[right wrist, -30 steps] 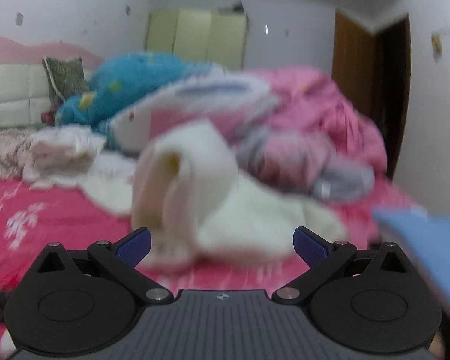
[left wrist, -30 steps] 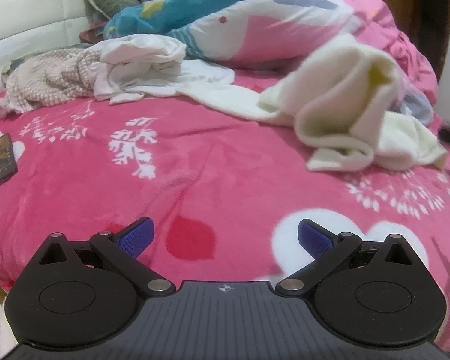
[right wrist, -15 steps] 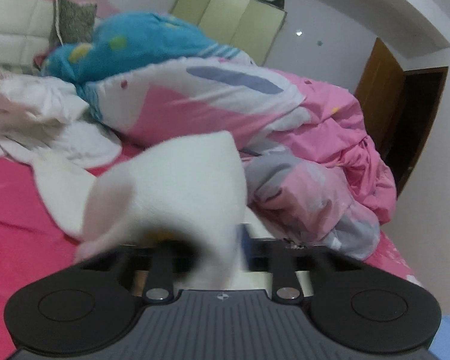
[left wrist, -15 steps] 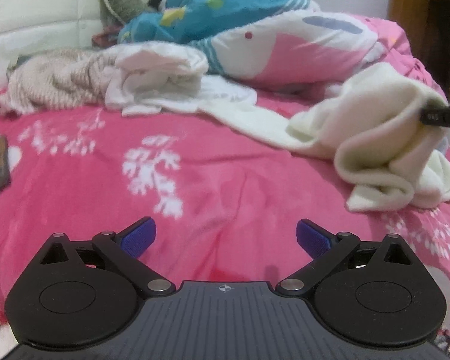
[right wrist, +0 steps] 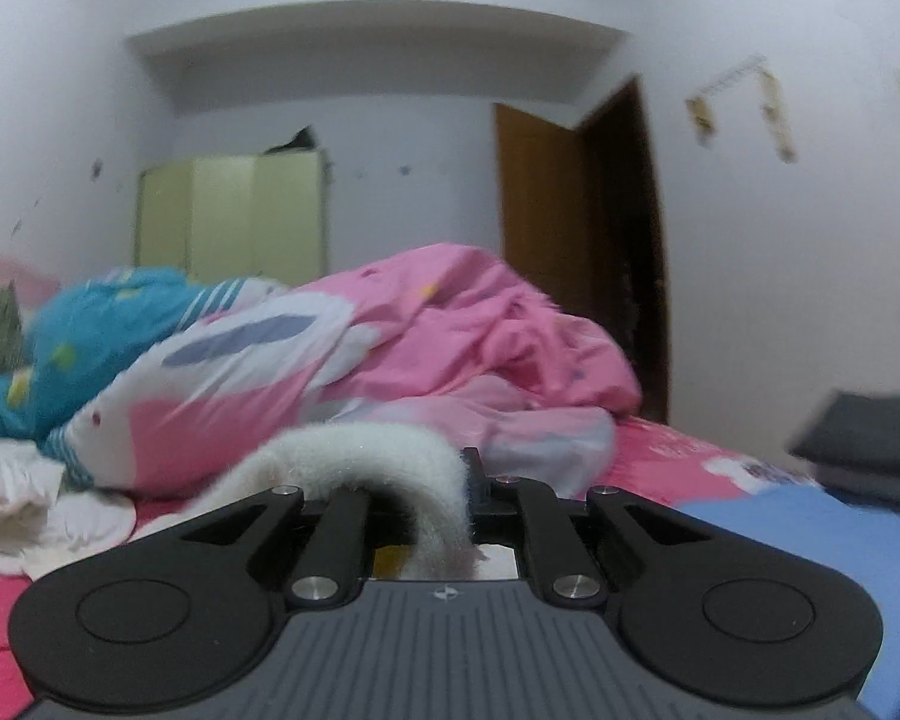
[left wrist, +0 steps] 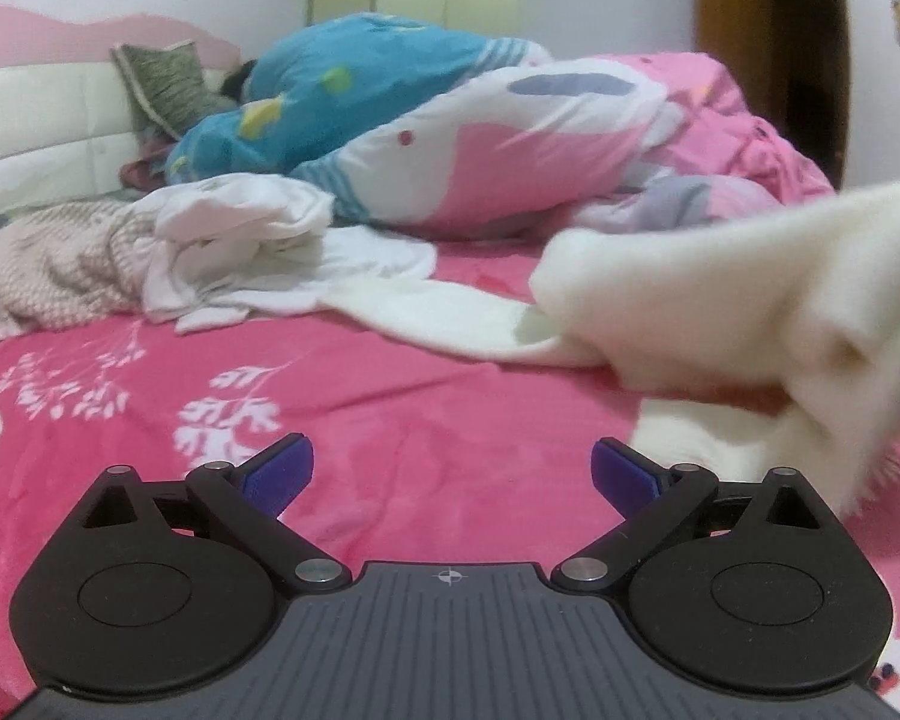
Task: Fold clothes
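A cream fleece garment [left wrist: 720,300] hangs lifted at the right of the left wrist view, its tail trailing on the pink bedspread [left wrist: 390,408]. In the right wrist view a fold of that cream garment [right wrist: 378,456] arches out from between the pads of my right gripper [right wrist: 444,516]; its jaws are closing and pinch the cloth. My left gripper [left wrist: 450,474] stands open low over the bedspread, blue pads wide apart with nothing between them, left of the raised garment.
A crumpled white garment [left wrist: 240,240] and a beige knit one [left wrist: 48,264] lie at the back left. Pink-and-white [left wrist: 510,138] and blue [left wrist: 354,78] duvets are heaped behind. A blue cloth [right wrist: 780,528] and a dark folded item [right wrist: 870,432] sit at the right.
My right gripper went from wide open to shut on the cream garment and lifted it up to the right. The left gripper shifted slightly and tipped upward, still open.
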The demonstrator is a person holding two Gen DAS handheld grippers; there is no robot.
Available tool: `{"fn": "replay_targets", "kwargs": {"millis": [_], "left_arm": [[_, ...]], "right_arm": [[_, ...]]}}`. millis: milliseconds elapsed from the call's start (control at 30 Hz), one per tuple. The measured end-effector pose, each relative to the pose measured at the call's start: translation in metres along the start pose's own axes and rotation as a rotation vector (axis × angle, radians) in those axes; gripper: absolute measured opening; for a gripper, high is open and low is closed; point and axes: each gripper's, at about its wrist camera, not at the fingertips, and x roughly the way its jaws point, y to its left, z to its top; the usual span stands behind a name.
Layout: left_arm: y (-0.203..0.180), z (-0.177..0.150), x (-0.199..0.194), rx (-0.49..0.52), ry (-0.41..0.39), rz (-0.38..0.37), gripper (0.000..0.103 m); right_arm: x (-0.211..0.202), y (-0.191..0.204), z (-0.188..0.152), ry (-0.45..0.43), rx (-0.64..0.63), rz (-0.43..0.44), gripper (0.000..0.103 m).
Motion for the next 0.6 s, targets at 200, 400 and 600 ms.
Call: {"fn": "replay_targets", "kwargs": {"millis": [200, 400, 600], "left_arm": [[-0.016, 0.005, -0.003, -0.028, 0.015, -0.093, 0.1], [-0.041, 0.023, 0.011, -0.037, 0.042, -0.195, 0.1], [-0.061, 0.036, 0.056, -0.009, 0.102, -0.211, 0.1]], "right_arm": [[-0.071, -0.057, -0.017, 0.048, 0.035, 0.051, 0.009], [-0.103, -0.062, -0.071, 0.253, -0.088, 0.235, 0.009], [-0.113, -0.074, -0.079, 0.359, -0.157, 0.235, 0.015]]}}
